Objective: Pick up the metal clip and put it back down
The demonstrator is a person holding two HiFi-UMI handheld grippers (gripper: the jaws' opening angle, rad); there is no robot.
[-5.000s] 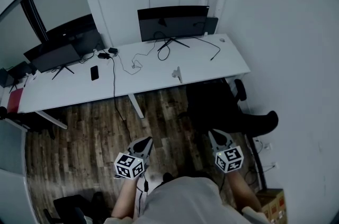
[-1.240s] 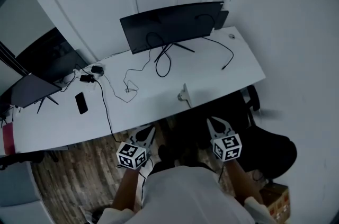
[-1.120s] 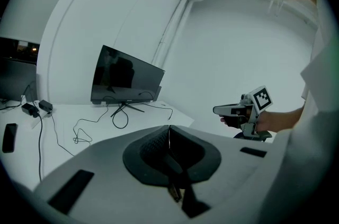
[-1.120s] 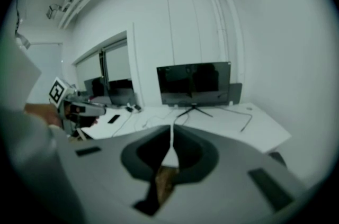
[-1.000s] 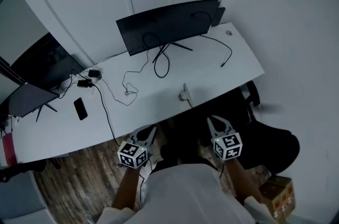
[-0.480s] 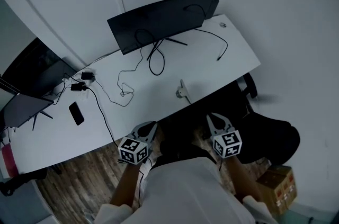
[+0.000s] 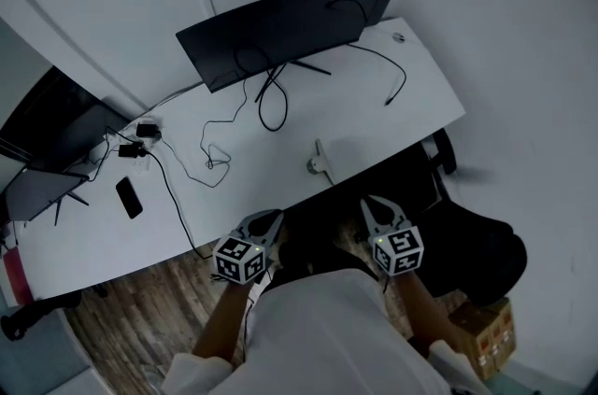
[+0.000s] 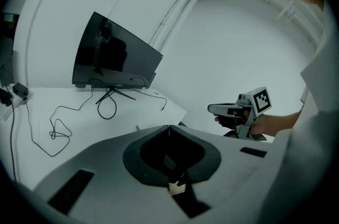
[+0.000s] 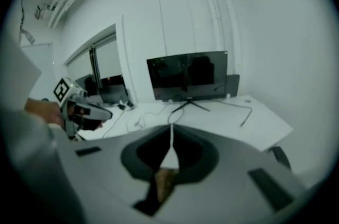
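The metal clip (image 7: 318,162) stands on the white desk (image 7: 402,118) close to its front edge. Both grippers hang short of that edge, in front of the person's body. My left gripper (image 7: 268,218) is shut with nothing in it, below and left of the clip. My right gripper (image 7: 371,203) is also shut and empty, below and right of the clip. In the left gripper view the jaws (image 8: 169,126) meet in a thin line, and the right gripper (image 8: 233,109) shows beyond them. The right gripper view has its jaws (image 9: 171,126) closed, with the left gripper (image 9: 79,106) at the left.
A black monitor (image 7: 280,24) stands at the back of the desk with loose cables (image 7: 210,155) in front of it. A phone (image 7: 128,197) lies at the left. A black chair (image 7: 467,244) and a cardboard box (image 7: 481,332) are at the right.
The view has drawn closer to the desk, and its front edge now lies just ahead of the grippers. Both grippers stay shut and empty.
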